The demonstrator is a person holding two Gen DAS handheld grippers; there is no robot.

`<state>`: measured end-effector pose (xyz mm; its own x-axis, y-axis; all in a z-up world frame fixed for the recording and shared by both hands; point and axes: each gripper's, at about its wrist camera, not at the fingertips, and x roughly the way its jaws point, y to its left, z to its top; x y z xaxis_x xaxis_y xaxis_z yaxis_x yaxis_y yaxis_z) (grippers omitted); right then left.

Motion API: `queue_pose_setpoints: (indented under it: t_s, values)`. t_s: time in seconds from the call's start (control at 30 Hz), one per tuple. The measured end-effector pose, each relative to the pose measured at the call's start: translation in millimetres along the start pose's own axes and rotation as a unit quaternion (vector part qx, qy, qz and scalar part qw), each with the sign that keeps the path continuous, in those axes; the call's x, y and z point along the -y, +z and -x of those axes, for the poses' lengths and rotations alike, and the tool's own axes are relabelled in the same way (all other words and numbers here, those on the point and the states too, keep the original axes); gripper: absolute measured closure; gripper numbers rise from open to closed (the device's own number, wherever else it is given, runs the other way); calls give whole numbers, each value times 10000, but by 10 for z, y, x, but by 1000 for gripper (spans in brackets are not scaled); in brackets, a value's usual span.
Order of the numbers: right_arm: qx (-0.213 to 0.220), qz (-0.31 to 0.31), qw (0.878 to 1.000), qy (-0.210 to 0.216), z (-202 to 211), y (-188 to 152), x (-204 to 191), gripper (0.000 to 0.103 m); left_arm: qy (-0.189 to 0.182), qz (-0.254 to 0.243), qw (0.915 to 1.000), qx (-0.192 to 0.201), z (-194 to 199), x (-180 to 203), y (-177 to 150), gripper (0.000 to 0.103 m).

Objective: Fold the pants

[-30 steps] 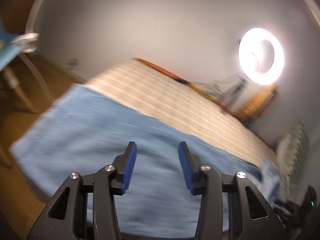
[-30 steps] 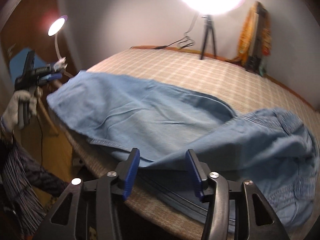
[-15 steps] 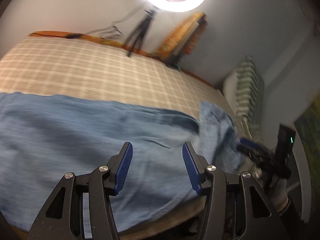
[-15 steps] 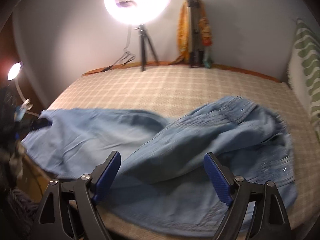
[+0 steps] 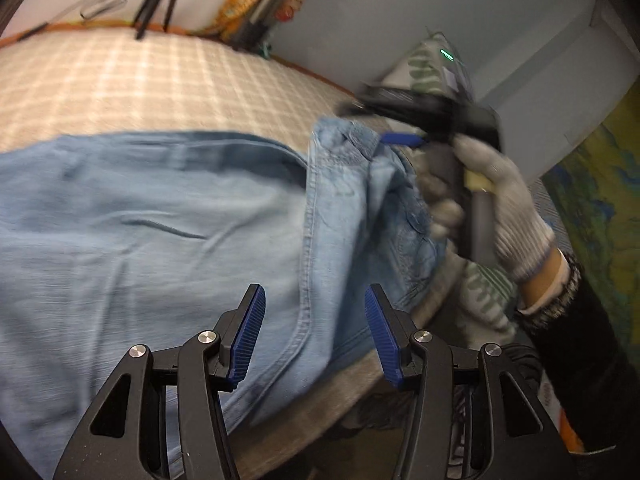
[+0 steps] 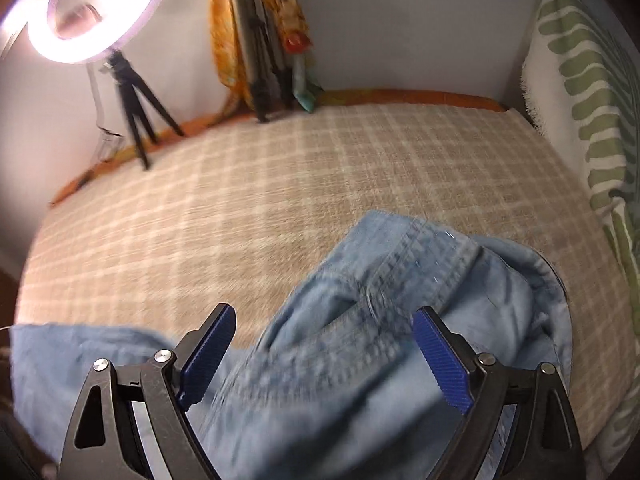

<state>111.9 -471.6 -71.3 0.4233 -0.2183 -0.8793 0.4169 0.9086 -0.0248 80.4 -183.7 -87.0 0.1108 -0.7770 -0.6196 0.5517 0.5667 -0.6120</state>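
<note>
Light blue denim pants (image 5: 160,232) lie across the checked bed cover (image 5: 140,80), legs to the left, bunched waistband (image 5: 360,160) to the right. My left gripper (image 5: 314,336) is open and empty, just above the cloth near a side seam. In the left wrist view my right gripper (image 5: 400,140), held in a gloved hand (image 5: 500,208), is at the waistband. In the right wrist view the right gripper (image 6: 324,354) is wide open over the waistband (image 6: 420,256), holding nothing.
A ring light on a tripod (image 6: 92,4) and folded orange-draped stands (image 6: 256,32) are against the far wall. A leaf-pattern pillow (image 6: 592,100) is at the bed's right end. The bed's near edge (image 5: 320,412) runs under my left gripper.
Both grippers have swung right along the pants toward the waistband. The right gripper has opened wider and come close over the waistband. The left stays open.
</note>
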Motion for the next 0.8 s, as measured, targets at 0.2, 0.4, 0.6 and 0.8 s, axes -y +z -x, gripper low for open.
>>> queue_pose_setpoints:
  t_s: [0.2, 0.4, 0.6, 0.8]
  values:
    - [-342, 405, 9960, -712, -446, 139, -259, 11, -78, -126, 9997, -195, -101, 57, -25, 52]
    - [-553, 856, 9837, -1484, -723, 167, -335, 11, -45, -117, 9995, -275, -129, 72, -20, 52]
    - [-529, 1065, 9824, -1437, -760, 106, -271, 13, 58, -31, 9995, -309, -180, 35, 8, 52]
    - [-527, 990, 9872, -1133, -701, 91, -117, 63, 125, -108, 9991, -381, -303, 49, 55, 52]
